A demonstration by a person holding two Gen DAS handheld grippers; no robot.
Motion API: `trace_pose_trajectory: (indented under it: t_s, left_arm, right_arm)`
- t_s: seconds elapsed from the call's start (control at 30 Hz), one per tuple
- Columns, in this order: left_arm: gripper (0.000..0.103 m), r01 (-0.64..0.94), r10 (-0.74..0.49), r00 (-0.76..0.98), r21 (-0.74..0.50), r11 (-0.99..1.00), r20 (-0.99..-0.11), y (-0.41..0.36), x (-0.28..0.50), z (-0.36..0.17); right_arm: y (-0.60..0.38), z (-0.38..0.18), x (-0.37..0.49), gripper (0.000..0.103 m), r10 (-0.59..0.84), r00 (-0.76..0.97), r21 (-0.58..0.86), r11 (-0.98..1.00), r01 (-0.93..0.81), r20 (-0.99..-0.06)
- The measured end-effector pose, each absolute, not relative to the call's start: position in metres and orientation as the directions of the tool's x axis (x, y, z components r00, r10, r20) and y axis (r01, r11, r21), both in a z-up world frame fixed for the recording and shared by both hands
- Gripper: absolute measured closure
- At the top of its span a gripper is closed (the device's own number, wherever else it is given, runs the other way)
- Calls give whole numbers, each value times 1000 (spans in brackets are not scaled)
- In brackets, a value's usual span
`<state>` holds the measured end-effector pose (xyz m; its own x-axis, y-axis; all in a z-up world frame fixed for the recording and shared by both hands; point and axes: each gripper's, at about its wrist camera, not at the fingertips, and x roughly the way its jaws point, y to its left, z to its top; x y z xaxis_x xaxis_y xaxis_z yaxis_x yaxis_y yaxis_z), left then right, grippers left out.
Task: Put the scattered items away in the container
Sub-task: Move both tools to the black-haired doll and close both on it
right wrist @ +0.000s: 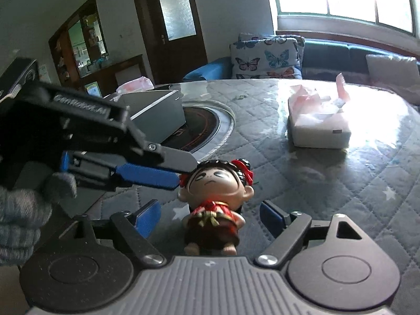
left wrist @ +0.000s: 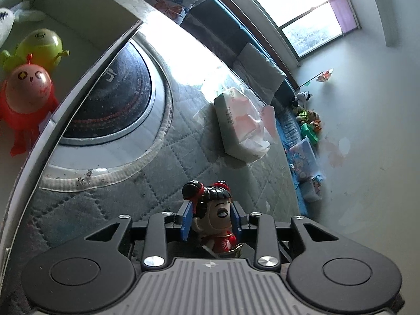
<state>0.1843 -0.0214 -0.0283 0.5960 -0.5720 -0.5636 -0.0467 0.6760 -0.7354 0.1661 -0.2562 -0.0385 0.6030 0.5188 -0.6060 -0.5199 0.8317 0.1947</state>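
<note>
Left gripper with blue pads close on either side of the doll head; pressing or just clear, impossible to tell. Right gripper spread wide around the doll's body, clear gaps on both sides. Doll upright on the quilted table, still outside the grey box.

Partly done, judging by the contents: green toy, red toy and a white plush already inside. Doll left to go; tissue pack also on the table, possibly not part of the job.

Only in the left wrist view: the box interior. Only in the right wrist view: the doll's whole body, feet on the cloth, and a gloved hand behind the left gripper.
</note>
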Motion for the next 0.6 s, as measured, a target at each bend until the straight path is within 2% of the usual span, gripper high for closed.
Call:
trace_pose_trajectory:
  t_s: [0.33, 0.6]
  left_arm:
    - [64, -93, -576, 626, -784, 614, -526, -13, 192, -39]
    - [63, -109, -573, 622, -784, 611, -533, -11, 192, -47]
  right_arm:
    - [-253, -47, 183, 39, 523, 572, 238, 833, -500, -631]
    - [-252, -52, 188, 39, 550, 543, 286, 820, -496, -634]
